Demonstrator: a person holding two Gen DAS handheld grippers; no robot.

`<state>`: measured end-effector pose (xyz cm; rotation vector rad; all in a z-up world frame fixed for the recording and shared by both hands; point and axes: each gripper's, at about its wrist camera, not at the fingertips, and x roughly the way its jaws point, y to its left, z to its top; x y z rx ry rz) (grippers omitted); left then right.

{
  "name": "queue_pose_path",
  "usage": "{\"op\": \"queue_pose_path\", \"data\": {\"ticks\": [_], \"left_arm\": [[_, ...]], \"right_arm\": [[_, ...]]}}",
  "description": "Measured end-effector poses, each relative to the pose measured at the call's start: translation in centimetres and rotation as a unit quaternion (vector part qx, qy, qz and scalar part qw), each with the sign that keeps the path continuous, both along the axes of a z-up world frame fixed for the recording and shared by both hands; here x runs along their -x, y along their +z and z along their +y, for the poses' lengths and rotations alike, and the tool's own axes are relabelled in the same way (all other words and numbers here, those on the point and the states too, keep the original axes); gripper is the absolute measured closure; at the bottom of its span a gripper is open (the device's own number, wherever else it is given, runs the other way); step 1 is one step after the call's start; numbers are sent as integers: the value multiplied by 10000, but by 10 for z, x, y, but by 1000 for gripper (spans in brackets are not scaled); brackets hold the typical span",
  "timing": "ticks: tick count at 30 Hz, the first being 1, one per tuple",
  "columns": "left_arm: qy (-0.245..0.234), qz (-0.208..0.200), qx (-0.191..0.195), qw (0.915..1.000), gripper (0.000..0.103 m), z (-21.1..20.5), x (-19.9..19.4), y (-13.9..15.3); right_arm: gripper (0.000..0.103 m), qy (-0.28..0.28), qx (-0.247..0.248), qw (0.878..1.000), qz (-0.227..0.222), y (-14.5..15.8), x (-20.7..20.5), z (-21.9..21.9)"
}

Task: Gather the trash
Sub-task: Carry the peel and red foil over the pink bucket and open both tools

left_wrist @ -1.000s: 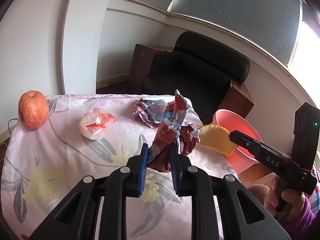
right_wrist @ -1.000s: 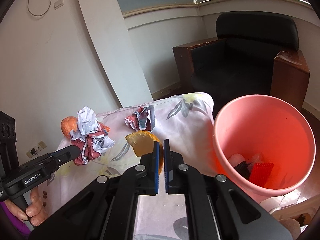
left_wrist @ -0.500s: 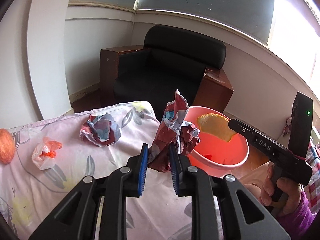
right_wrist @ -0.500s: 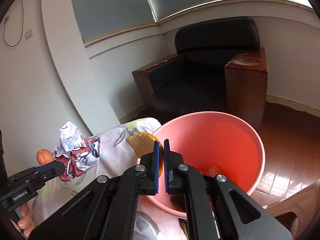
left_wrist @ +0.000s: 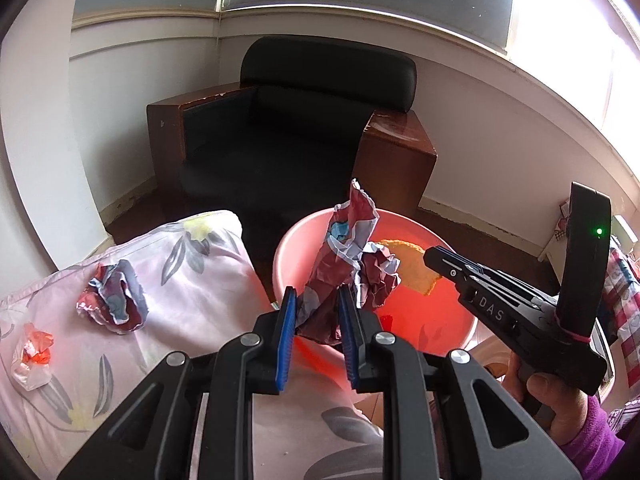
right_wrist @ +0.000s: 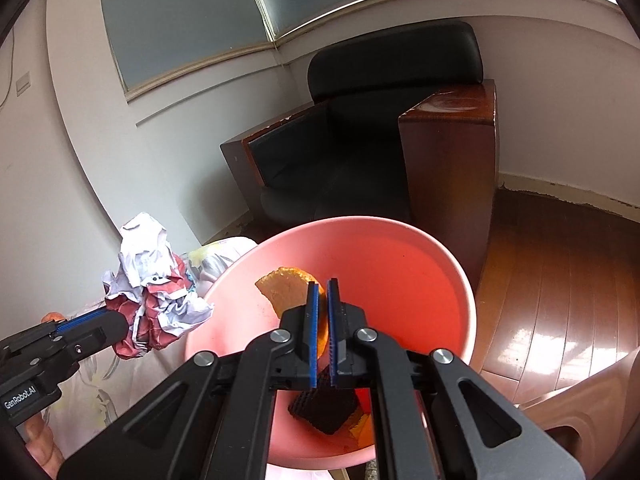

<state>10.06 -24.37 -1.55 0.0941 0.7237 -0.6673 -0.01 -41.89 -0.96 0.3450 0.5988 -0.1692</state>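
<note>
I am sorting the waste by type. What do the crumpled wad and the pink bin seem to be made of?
Crumpled wad: probably printed paper, matte; sharp creases, white torn edges.
Pink bin: probably plastic, smooth with slight sheen; light glows through its thin wall.

Two paper wads (left_wrist: 352, 268) (left_wrist: 112, 298), one bin (left_wrist: 440, 320)

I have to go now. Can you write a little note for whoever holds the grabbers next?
Left gripper: shut on the crumpled paper, over the pink bin.
Right gripper: shut on the orange peel, over the bin too.
Done: some trash already lies in the bin.
Left: drop both pieces, then fetch the second paper ball and plastic wrapper from the flowered cloth.
</note>
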Motion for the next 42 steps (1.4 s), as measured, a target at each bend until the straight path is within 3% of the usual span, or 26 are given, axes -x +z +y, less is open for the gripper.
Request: {"op": "queue_pose_path", "data": {"ticks": [20, 25, 30, 42], "left_arm": [[-336, 130, -327, 9988, 82, -52, -13, -28], [-301, 83, -351, 9989, 77, -52, -11, -29], [-237, 39, -318, 9992, 61, -47, -6, -26], [-106, 11, -241, 9997, 53, -23, 6, -16]], "right_arm": [[98, -26, -92, 9999, 120, -13, -3, -12], [98, -43, -81, 9998, 160, -13, -3, -11], [98, -66, -88, 9997, 228, -12, -5, -9], [97, -93, -7, 9996, 255, -4, -1, -2]]}}
